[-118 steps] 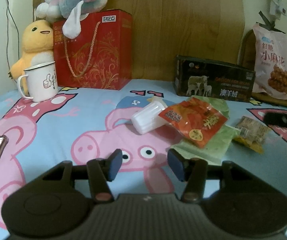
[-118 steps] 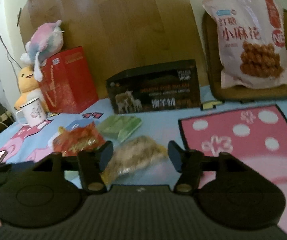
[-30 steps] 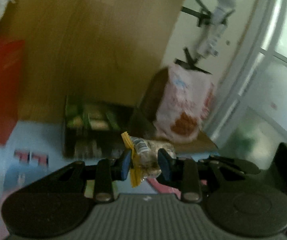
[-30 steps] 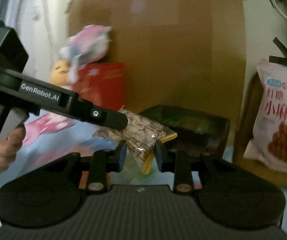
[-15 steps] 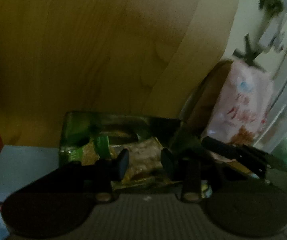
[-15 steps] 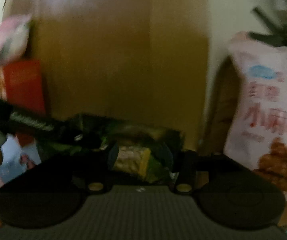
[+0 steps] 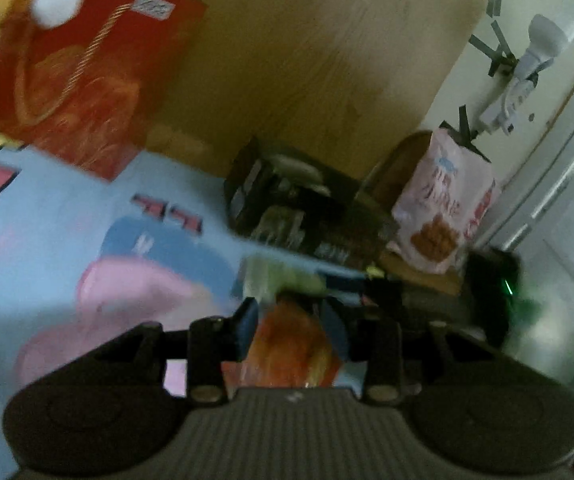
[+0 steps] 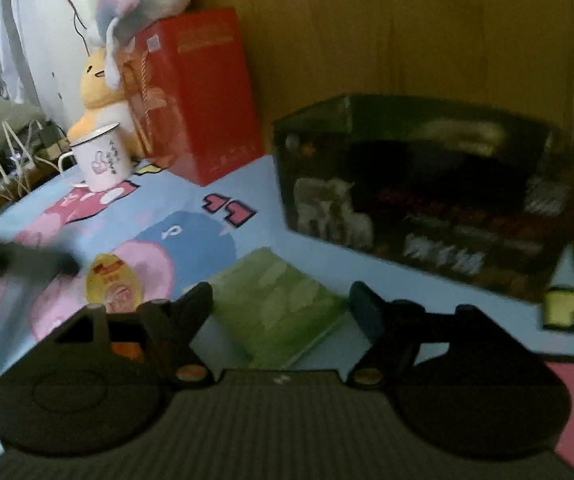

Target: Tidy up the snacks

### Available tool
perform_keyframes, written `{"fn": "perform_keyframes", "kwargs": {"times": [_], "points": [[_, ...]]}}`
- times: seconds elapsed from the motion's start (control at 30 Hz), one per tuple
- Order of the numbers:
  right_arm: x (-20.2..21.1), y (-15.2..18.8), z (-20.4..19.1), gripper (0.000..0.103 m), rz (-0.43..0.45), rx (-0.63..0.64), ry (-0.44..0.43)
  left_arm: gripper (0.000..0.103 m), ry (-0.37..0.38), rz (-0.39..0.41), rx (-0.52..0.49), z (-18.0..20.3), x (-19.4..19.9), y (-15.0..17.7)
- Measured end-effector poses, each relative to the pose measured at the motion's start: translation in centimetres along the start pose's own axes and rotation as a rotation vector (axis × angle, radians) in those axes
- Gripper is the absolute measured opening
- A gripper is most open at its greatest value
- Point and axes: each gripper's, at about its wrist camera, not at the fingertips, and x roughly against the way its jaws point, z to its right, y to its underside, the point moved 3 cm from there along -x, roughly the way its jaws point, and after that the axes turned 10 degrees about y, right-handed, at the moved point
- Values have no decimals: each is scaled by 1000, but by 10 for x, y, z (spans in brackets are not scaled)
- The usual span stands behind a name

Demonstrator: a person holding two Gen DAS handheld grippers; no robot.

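Note:
My left gripper (image 7: 289, 326) is open, its jaws on either side of an orange-red snack packet (image 7: 293, 354) lying on the blue cartoon sheet; the view is blurred. My right gripper (image 8: 281, 304) is open and empty above a pale green packet (image 8: 275, 304), which also shows in the left wrist view (image 7: 275, 276). The dark open snack box (image 8: 419, 200) stands behind it against the wooden board, also in the left wrist view (image 7: 291, 204). A yellow-labelled snack (image 8: 113, 284) lies left of the green packet.
A red gift box (image 8: 195, 92) with plush toys (image 8: 99, 76) and a white mug (image 8: 101, 158) stands at the back left. A large pink snack bag (image 7: 443, 208) leans on a chair at the right. The other gripper's dark arm (image 8: 31, 258) crosses the left edge.
Both grippers have pulled back from the dark box and lowered over the sheet. The clear snack packet that both held is gone from the jaws. The right jaws have opened wider.

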Motion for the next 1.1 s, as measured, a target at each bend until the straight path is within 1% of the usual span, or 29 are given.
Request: {"fn": "perform_keyframes", "kwargs": {"times": [0.03,0.07,0.1,0.13,0.17,0.23,0.3,0.33,0.4,0.43,0.47,0.5,0.6,0.67,0.73,0.8,0.83,0.87,0.9,0.93,0.97,1.03,1.1], "points": [[-1,0,0,74,-5,-5,-7,36,-9,3,5,-1,6,5],[0,0,-2,63,-4,-1,-15,36,-14,5,9,-2,14,10],[3,1,-2,61,-6,0,-25,36,-16,5,15,-3,19,15],[8,3,-3,58,-4,2,-6,36,-18,4,22,-3,24,19],[8,1,-2,43,0,3,10,36,-21,2,29,-4,27,22],[22,0,3,34,10,-21,47,36,-25,-1,42,-5,32,28],[34,8,9,33,14,-47,98,36,-14,-3,50,-2,34,34],[45,15,12,31,19,-55,121,36,-7,-5,48,2,34,37],[69,31,16,28,14,-87,144,36,6,-17,32,9,34,44],[79,38,16,21,5,-100,147,36,13,-26,25,13,33,48],[91,47,13,11,-2,-108,149,36,20,-35,22,16,32,52],[103,57,12,6,-8,-114,147,36,28,-41,22,18,32,55],[132,86,3,5,-35,-131,119,36,60,-61,11,30,31,66],[147,104,-10,6,-44,-98,86,36,71,-75,-3,37,29,72],[160,113,-20,10,-34,-49,84,36,79,-88,-12,44,27,77],[168,116,-25,13,-36,-11,80,36,87,-98,-8,49,26,81],[172,117,-27,18,-36,-3,68,36,95,-102,-5,51,26,83],[176,119,-29,29,-36,2,53,39,104,-106,-3,53,26,85],[176,120,-33,34,-38,9,41,43,109,-111,-2,55,26,88],[180,123,-36,38,-32,26,30,44,108,-114,-3,57,25,90],[182,126,-39,41,-30,44,26,44,108,-124,-5,59,23,92],[186,130,-43,42,-25,71,42,45,112,-142,1,61,18,94],[192,134,-44,47,6,85,59,47,123,-165,7,64,10,95]]}}
